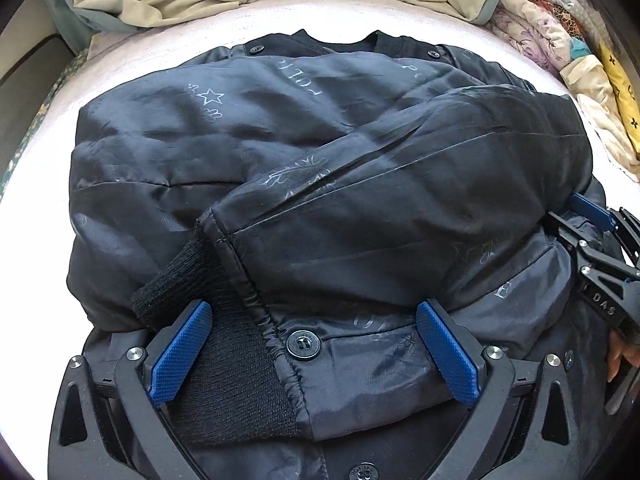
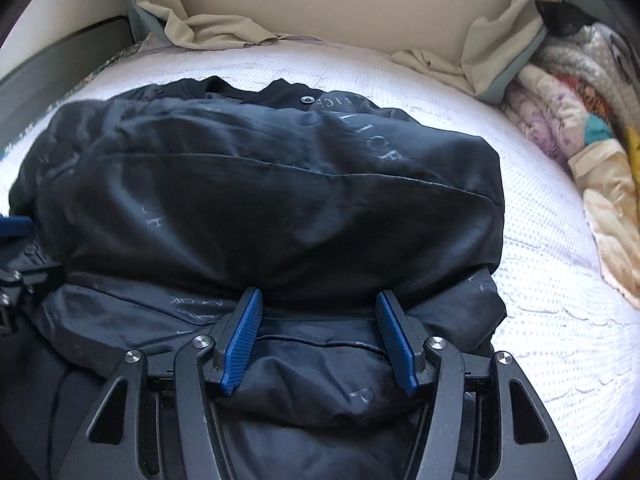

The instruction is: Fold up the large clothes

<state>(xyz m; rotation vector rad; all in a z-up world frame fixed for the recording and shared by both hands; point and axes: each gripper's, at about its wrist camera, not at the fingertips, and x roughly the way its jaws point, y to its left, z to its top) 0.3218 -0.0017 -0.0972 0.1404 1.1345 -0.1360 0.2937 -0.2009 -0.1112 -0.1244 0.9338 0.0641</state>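
While dark jacket lies bunched mid-bed, left gripper spreads jaws wide over knit cuff and button, gripping nothing. Right gripper likewise agape over near hem. "DAS" readable on right gripper's body; jacket lettering faint, partly legible.

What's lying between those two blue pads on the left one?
In the left wrist view, the jacket's black knit cuff and a button.

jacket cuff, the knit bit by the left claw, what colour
Black ribbed knit cuff, darker than the shiny navy jacket. Clearest in the left wrist view.
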